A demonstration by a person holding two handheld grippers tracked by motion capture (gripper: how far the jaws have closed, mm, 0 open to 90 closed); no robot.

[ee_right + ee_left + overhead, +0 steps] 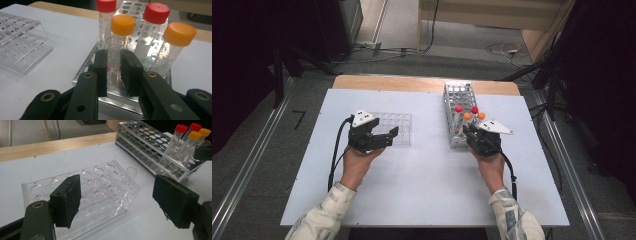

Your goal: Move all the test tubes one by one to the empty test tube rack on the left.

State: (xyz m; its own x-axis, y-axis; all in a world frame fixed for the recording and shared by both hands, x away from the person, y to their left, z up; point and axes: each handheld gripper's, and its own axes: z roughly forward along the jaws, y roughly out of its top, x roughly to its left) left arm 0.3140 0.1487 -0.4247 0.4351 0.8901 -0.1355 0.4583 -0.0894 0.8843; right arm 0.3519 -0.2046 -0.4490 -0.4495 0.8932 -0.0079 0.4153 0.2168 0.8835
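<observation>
While upright in the metal rack (117, 96), a clear, uncapped tube (113, 58) sits clamped between the right gripper's (113, 72) pads, beside capped tubes (155, 30).

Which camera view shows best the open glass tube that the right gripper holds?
The right gripper view: the uncapped glass tube stands close, pinched between the right gripper pads. The high view hides it behind the gripper; the left gripper view leaves it unclear.

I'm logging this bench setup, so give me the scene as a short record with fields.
right gripper: shut on an uncapped clear tube standing in the metal rack
left gripper: open, jaws either side of the clear plastic rack
capped tubes: two red, two orange, upright in the metal rack
surface: pale blue board
</observation>
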